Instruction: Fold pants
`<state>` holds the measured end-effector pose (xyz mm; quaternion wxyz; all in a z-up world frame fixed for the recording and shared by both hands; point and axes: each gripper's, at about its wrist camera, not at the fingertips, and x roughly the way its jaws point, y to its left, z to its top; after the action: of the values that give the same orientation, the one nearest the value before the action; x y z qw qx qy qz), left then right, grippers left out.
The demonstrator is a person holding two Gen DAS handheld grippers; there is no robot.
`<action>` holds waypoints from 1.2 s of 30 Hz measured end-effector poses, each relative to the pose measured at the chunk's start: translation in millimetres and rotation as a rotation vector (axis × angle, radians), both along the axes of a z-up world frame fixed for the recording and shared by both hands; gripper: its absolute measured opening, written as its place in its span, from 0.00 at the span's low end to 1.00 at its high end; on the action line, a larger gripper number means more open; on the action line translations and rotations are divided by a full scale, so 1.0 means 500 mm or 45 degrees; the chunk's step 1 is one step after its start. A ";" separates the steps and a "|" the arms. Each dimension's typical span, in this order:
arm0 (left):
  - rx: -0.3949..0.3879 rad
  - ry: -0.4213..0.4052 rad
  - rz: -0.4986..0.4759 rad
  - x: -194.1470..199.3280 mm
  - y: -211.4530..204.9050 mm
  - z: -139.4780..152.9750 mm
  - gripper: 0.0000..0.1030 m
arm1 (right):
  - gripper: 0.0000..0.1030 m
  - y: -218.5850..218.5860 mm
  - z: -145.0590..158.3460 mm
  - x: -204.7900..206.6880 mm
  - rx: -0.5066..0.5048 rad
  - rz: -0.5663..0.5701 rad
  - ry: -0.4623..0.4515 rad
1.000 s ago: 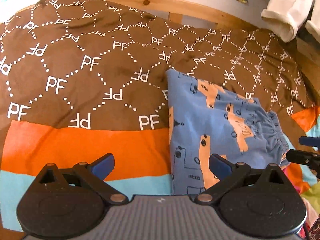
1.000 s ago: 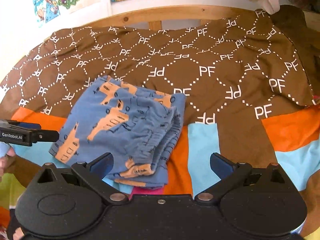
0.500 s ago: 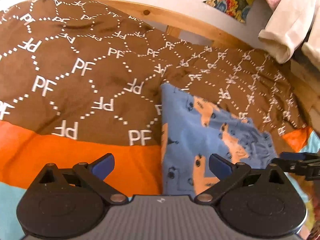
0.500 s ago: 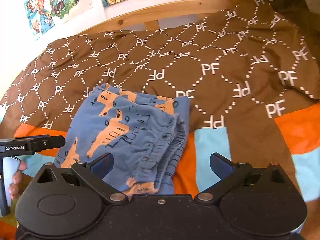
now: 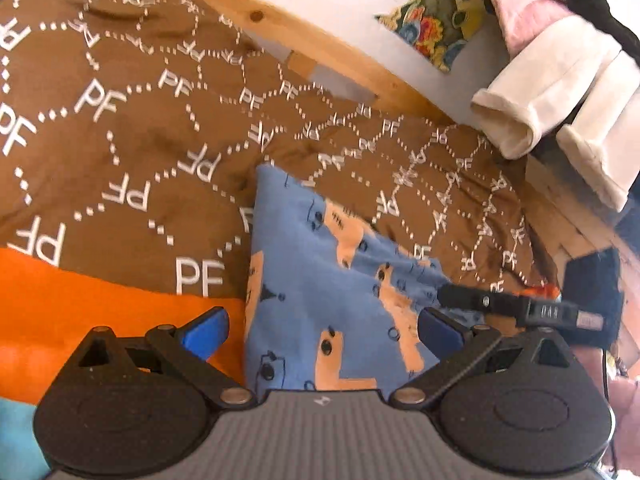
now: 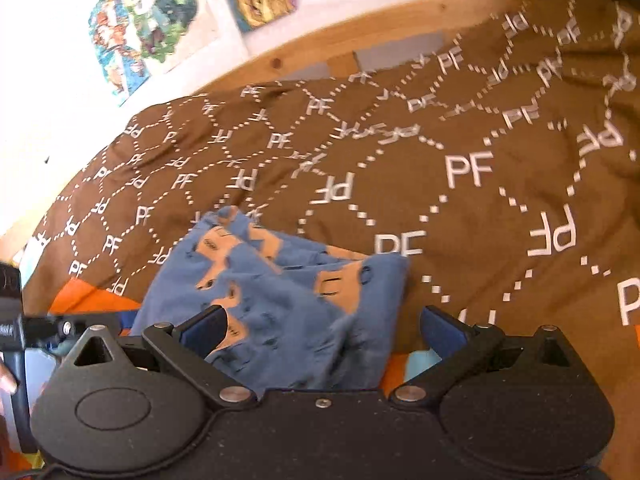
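**Left wrist and right wrist views: both tools poised low over the folded pants, nothing gripped**

Left wrist view, nearest first: the left gripper (image 5: 322,326) has its jaws spread wide, blue pads on either side of the near edge of the pants (image 5: 320,292). No cloth sits between the pads. The right pad overlaps the blue fabric in view; contact cannot be confirmed. The tool points forward and slightly down along the bed, held low over the bedspread (image 5: 120,184).

Pants: blue with tan print, lying as a compact folded bundle on the bedspread, across the line where its brown panel meets the orange stripe. Judged: the fold is largely done, since the bundle is roughly rectangular with layered edges. The open jaws straddling its edge suggest either a release or an approach for one more fold; which one cannot be told.

Just beyond, the right gripper (image 5: 520,306) enters from the right side, its black finger reaching over the far right edge of the bundle.

Right wrist view: right gripper (image 6: 322,326) jaws also spread, empty. The gathered waistband end of the pants (image 6: 280,292) lies between and under the pads, so this tool sits above the thicker end. The left gripper (image 6: 60,328) shows at the left edge.

Farther back: wooden bed rail (image 5: 320,48), then pale garments (image 5: 552,92) hanging at right.

Risk, judged: the bundle is soft, so a one-sided pull could undo the layers.
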<state>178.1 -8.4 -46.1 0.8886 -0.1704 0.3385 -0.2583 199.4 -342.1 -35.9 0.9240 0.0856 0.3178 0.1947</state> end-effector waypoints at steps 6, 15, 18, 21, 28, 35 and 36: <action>-0.021 0.074 0.011 0.008 0.006 -0.020 1.00 | 1.00 -0.038 -0.019 0.018 0.213 0.001 0.053; -0.036 0.096 0.009 0.009 0.008 -0.026 1.00 | 1.00 -0.012 -0.020 0.006 0.176 0.018 0.027; -0.025 0.087 0.002 0.008 0.006 -0.027 1.00 | 0.98 -0.001 -0.022 0.005 0.141 -0.012 0.022; -0.003 0.069 -0.008 0.004 0.003 -0.027 1.00 | 0.96 0.003 -0.027 0.003 0.139 -0.037 0.017; -0.029 0.077 -0.015 0.005 0.010 -0.026 1.00 | 0.90 -0.023 -0.037 -0.001 0.269 -0.051 0.015; -0.034 0.073 0.019 -0.002 0.015 -0.026 0.94 | 0.72 -0.038 -0.041 -0.001 0.304 -0.084 0.030; -0.035 0.072 0.029 -0.004 0.016 -0.026 0.92 | 0.70 -0.037 -0.042 -0.002 0.301 -0.094 0.031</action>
<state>176.3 -0.6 -59.3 0.8793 -0.1936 0.3577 -0.2477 198.4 -360.6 -56.8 0.9100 0.2081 0.3005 0.1956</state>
